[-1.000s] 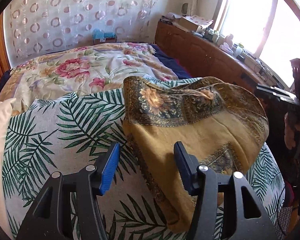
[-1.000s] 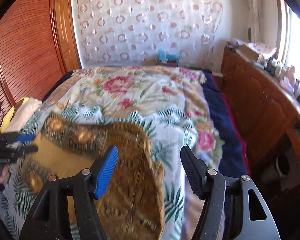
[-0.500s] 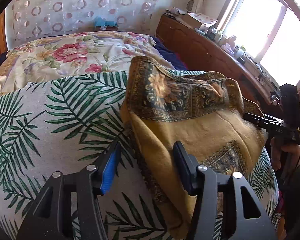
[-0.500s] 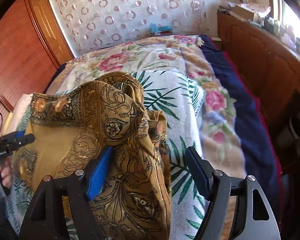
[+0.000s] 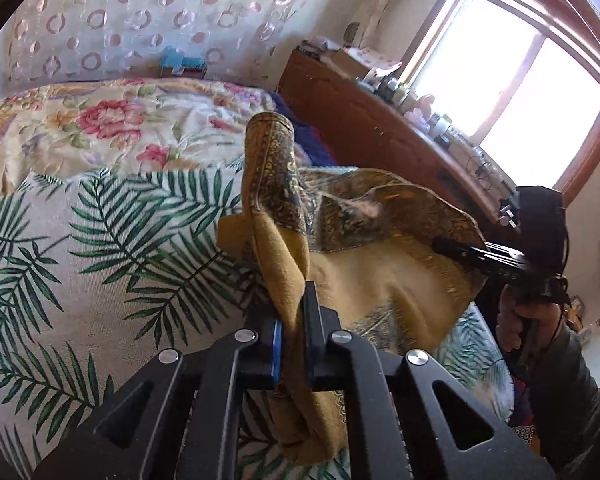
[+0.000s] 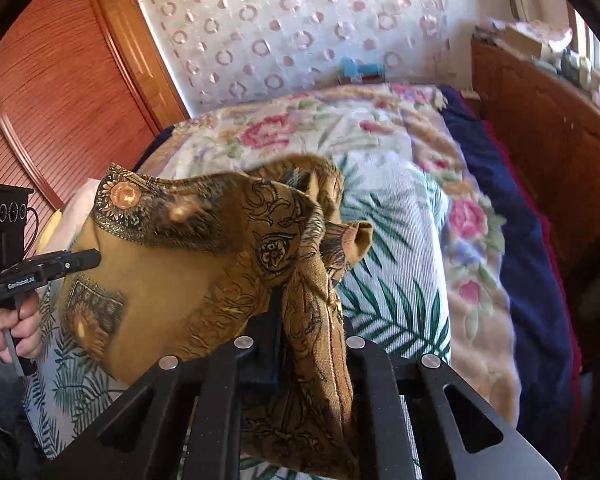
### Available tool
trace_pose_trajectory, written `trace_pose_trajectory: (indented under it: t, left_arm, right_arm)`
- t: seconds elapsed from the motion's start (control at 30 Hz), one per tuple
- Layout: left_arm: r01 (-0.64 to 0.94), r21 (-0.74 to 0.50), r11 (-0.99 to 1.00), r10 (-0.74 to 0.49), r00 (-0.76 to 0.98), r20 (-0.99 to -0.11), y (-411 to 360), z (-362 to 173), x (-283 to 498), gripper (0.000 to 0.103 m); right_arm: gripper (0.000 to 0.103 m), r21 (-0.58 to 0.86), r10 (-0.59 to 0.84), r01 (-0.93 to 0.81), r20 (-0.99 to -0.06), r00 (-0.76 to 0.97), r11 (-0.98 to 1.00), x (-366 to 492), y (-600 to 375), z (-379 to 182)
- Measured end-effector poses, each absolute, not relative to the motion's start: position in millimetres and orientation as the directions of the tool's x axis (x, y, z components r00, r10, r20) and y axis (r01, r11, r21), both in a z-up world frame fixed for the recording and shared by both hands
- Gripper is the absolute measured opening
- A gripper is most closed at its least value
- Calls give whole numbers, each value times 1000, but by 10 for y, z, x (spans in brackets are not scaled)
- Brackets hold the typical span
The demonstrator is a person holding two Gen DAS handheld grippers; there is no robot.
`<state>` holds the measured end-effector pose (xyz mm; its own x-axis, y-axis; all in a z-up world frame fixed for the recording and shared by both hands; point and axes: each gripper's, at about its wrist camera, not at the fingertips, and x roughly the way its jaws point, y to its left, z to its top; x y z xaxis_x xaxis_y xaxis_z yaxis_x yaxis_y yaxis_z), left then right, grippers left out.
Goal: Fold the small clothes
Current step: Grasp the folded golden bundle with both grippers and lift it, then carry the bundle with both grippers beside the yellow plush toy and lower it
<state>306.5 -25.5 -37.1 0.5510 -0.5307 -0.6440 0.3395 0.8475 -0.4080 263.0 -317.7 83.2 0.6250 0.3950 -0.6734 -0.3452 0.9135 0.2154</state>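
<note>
Hand-held gripper [image 5: 294,344] pinching soft, bunched mustard cloth [image 5: 380,280]

Each fisheye camera sits just behind its own claw, looking forward and down along the fingers, very near the mustard patterned cloth [image 5: 380,280]. Both views share that cloth, the palm-leaf bed cover [image 5: 100,260] and the circle-patterned curtain [image 6: 300,28]; each also catches the opposite claw at its edge.

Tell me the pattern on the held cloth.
Mustard cloth with dark ornate floral borders; right wrist view.
</note>
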Motion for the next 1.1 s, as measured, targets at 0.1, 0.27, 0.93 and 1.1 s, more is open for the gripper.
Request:
trace_pose_trajectory:
  t: [0.1,0.27,0.93,1.1]
  left_arm:
    - [349,-393,851,-525,587,-617,-197,-226,2912,8]
    - [330,-368,869,-491,664,-564,143,18,2624,8]
    - [-93,-357,930,-91,880,-465,2253,72,1740,8]
    - [-163,-393,905,-62,863,-501,2510,-219,1692,8]
  right_arm:
    - [12,206,421,-385,-638,644,900,2559,-3090,994]
    - [11,147,469,-486,-596,651,861,2474,-2709,1237]
    - [11,-52,681,-839,-558,474,541,3200,-99,1690]
    - [11,-118,696,-881,-569,438,457,3660,611,1676]
